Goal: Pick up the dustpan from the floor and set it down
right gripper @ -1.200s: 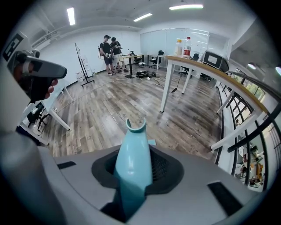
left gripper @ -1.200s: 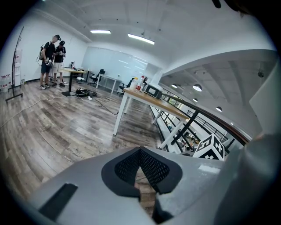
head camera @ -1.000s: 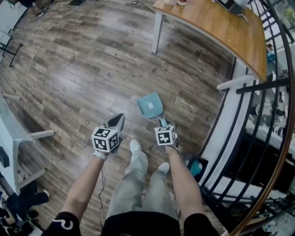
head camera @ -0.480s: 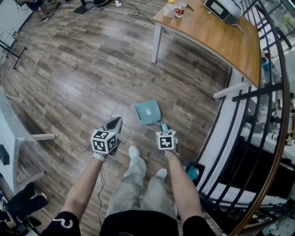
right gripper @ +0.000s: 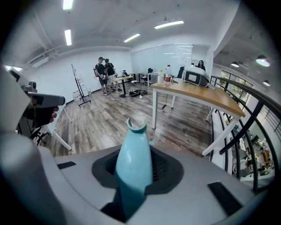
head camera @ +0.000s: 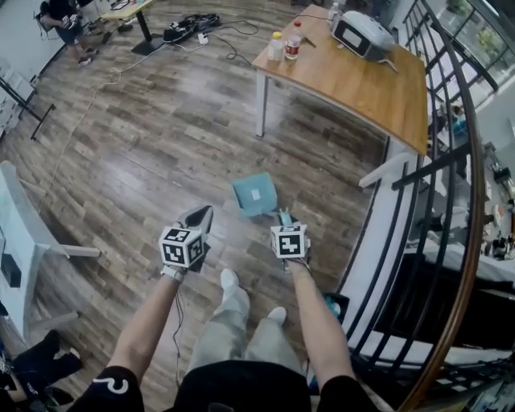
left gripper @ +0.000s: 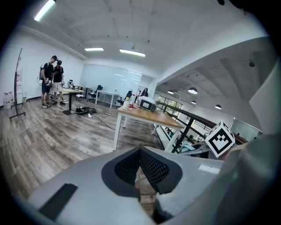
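The right gripper [head camera: 283,219] is clenched on the teal handle of the dustpan [head camera: 256,195], its pads pressing the handle's sides. The pan sticks out ahead of the jaws towards the wooden table [head camera: 354,76], stopping short of its white leg, over the plank floor [head camera: 145,137]. The left gripper [head camera: 199,219], farther from the table, has its jaws closed together on nothing.

- It was an open-plan office or lab loft: ceiling strip lights [left gripper: 131,52], glass partition [left gripper: 109,79].
- Plank floor [head camera: 145,137], long wooden table [head camera: 354,76], black railing [right gripper: 244,93], trailing cables [head camera: 193,22].
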`<state>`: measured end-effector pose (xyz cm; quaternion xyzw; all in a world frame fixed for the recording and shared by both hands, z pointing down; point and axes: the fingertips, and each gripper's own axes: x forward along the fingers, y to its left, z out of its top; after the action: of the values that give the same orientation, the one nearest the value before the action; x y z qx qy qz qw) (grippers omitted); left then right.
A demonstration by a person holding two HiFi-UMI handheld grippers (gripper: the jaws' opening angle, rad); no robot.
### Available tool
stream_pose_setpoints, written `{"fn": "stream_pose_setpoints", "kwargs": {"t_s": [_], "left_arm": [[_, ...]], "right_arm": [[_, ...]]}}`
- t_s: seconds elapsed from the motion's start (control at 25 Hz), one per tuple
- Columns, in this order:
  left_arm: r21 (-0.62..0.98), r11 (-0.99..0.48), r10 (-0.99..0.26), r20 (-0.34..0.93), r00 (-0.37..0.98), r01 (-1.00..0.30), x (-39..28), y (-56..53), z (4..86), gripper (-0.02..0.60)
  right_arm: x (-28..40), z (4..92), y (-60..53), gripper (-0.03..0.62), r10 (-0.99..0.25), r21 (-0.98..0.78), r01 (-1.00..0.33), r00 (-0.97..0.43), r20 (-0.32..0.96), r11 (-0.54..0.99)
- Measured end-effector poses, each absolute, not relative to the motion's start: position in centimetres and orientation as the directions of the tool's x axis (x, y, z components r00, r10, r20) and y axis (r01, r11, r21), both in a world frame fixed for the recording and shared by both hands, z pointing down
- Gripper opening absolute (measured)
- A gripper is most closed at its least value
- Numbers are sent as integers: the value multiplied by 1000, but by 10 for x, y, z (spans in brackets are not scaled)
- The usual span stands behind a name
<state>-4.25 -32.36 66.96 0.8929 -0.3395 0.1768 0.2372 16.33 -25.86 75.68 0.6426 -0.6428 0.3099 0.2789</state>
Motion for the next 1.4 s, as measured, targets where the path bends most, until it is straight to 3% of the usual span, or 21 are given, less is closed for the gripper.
{"fn": "stream_pose_setpoints", "kwargs": {"t_s": [0.76,1.4], "left_arm": [[191,-697,-634,285,719,-691,1,-190,471,-3],[181,-683,-662,254,705,-708,13,-130,432,-3]], "right_arm": [[210,492,-164,81,-831,1,-998,-58,553,70],[221,410,-97,83,-883,5,-992,-107,458,122]]}}
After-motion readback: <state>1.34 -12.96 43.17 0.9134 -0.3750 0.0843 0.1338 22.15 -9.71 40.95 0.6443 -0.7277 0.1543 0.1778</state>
